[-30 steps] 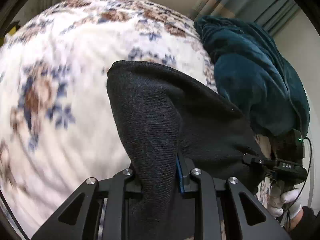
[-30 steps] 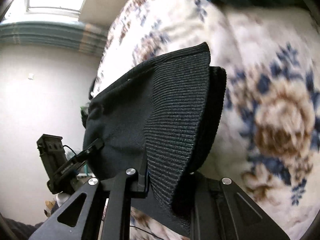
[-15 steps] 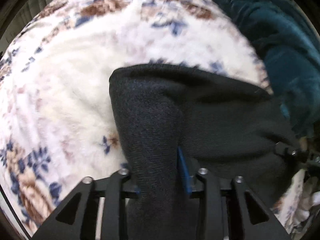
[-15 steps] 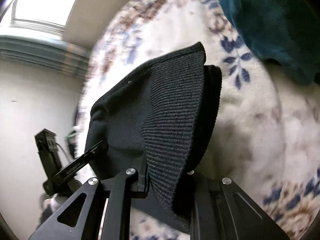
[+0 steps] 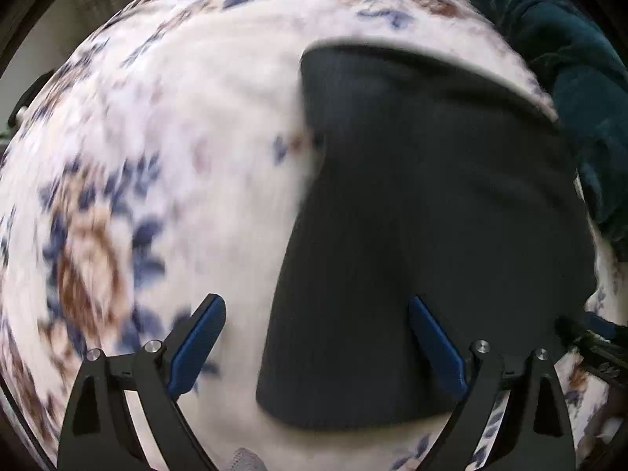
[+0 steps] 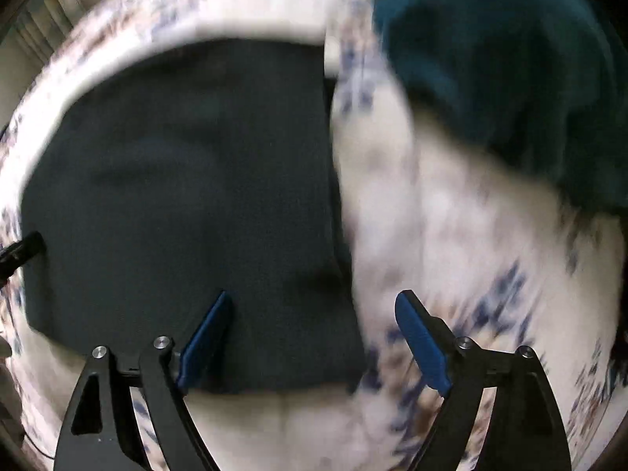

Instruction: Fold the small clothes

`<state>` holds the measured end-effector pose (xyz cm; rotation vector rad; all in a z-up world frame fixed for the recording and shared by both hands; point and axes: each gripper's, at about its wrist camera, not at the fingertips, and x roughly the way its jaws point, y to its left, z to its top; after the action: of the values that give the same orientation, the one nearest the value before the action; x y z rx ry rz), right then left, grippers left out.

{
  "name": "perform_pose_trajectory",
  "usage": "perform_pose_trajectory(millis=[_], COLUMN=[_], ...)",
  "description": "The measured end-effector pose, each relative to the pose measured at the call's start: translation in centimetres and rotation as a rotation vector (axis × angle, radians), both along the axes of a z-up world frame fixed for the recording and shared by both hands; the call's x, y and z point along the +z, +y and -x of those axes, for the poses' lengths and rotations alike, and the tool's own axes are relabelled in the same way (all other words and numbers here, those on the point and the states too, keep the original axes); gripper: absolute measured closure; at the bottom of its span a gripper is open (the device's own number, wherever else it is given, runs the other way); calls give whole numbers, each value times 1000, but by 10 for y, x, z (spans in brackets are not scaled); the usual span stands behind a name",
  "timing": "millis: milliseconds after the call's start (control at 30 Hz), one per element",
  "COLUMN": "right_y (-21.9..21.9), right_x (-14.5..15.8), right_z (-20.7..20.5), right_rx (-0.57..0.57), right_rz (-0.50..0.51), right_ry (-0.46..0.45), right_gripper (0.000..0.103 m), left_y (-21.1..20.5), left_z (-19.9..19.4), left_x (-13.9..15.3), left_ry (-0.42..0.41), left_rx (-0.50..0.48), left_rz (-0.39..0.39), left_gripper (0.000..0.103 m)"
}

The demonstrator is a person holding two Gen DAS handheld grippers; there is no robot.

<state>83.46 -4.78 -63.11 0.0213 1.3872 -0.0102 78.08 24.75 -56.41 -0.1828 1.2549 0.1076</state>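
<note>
Dark charcoal knitted garment point(image 5: 431, 212), folded and lying flat on a white plush blanket with blue and brown flower print point(image 5: 165, 149). Seen from the left wrist view as a broad dark shape, narrow at the far end and wider toward the camera, with its near edge just short of the lens. Left tongs point(image 5: 314, 337) spread wide, pinching nothing; one blue-padded finger point(image 5: 198, 343) over bare blanket to the left of the garment, the other over the dark knit itself. Impossible to tell whether the pads touch the cloth or hover above it.

From the right wrist view, the same charcoal knit point(image 6: 188, 204) filling the left half of the picture, its right edge straight and running away from the camera, a second layer just showing along that edge. Right tongs point(image 6: 310, 337) likewise spread wide and holding nothing, straddling the garment's near right corner: left blue pad point(image 6: 204, 349) over the knit, right blue pad over the flowered blanket point(image 6: 451, 274). Much motion blur in both views, so the knit texture and the flower print hard to make out.

Rumpled dark teal plush fabric point(image 6: 502, 59) heaped on the blanket beyond and to the right of the garment, apart from it with a strip of blanket between; also at the right rim of the left wrist view point(image 5: 581, 90). A tip of each tool visible at the edge of the other's picture.
</note>
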Motion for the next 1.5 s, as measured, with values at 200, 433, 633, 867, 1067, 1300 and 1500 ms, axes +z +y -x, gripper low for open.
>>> perform_pose_trajectory(millis=[200, 433, 633, 867, 1067, 1300, 1500], right_y=[0, 17, 25, 28, 27, 17, 21], right_x=[52, 101, 131, 169, 209, 291, 374], right_z=[22, 53, 79, 116, 152, 224, 293], right_rx=[-22, 10, 21, 22, 23, 19, 59], right_rz=[70, 127, 123, 105, 73, 29, 45], right_ry=[-180, -285, -305, -325, -345, -382, -473], right_gripper=[0, 0, 0, 0, 0, 0, 0], left_y=[-21, -33, -35, -41, -45, -46, -63], left_z=[40, 64, 82, 112, 153, 223, 282], left_x=[53, 94, 108, 136, 179, 260, 334], left_ry=[-161, -216, -218, -247, -266, -314, -376], left_rx=[-2, 11, 21, 5, -12, -10, -55], left_rz=[-121, -120, -126, -124, -140, -170, -183], left_gripper=[3, 3, 3, 3, 3, 3, 3])
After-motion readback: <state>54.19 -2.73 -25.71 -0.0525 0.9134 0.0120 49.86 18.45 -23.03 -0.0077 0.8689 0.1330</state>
